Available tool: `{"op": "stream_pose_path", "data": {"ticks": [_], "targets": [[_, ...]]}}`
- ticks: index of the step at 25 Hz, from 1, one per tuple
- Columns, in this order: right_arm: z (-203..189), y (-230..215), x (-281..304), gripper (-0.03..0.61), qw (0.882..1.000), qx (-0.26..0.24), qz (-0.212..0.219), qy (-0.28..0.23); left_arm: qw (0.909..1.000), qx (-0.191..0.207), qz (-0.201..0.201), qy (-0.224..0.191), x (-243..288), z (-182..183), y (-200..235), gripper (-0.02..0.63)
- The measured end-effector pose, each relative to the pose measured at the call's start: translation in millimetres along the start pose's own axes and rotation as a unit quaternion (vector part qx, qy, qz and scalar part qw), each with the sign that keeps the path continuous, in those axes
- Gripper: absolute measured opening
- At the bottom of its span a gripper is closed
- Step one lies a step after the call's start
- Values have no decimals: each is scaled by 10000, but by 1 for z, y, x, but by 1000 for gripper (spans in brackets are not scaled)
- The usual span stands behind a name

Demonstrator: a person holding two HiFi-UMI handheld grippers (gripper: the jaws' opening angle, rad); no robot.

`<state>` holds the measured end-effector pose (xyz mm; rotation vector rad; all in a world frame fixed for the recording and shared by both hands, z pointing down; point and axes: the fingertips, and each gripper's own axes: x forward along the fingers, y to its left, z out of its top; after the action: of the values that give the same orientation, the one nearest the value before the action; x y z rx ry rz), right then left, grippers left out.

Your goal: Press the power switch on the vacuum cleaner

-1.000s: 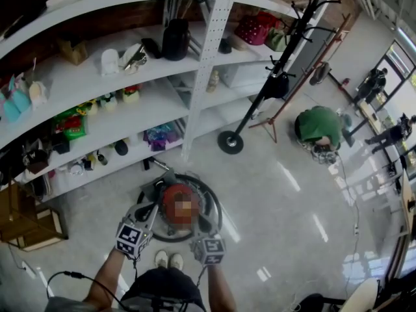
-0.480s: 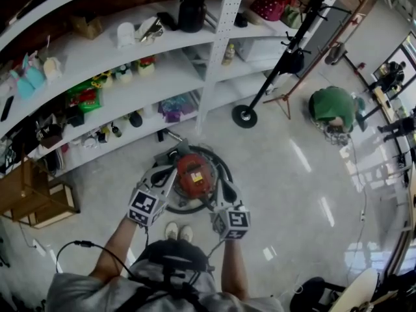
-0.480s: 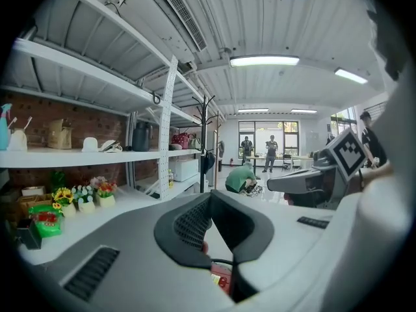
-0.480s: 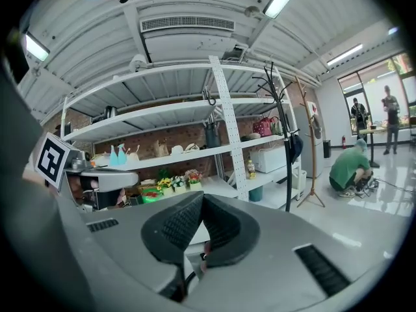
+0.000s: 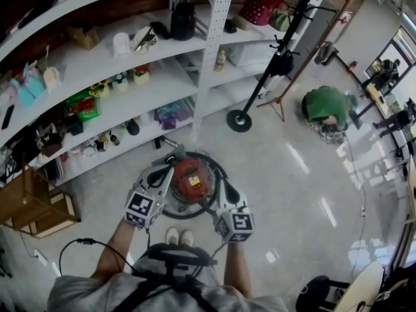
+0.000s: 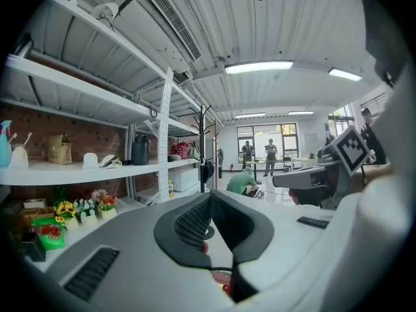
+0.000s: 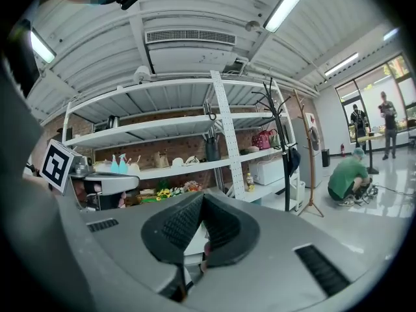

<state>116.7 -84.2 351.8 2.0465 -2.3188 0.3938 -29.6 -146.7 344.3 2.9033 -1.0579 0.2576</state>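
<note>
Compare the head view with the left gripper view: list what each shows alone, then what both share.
Head view only: the whole red vacuum cleaner on the floor, and the person's white shoes. Left gripper view only: the ceiling lights and the left hand-held gripper close up, its jaws shut tip to tip. Both: the white shelves, the black coat stand and the crouching person in green.

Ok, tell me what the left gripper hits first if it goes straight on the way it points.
Probably the shelving near its white upright. The left gripper seems to point roughly level, and the red vacuum cleaner shows low between its jaws, below that line. Depth is unclear.
</note>
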Motion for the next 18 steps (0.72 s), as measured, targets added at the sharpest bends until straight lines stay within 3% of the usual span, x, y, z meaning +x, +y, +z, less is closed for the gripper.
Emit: {"op": "stream_pose_path", "data": {"ticks": [18], "targets": [[22,19,-21,12,9993,-152,209,-257,9989,95,371,-273,-35,29,24,6]]}}
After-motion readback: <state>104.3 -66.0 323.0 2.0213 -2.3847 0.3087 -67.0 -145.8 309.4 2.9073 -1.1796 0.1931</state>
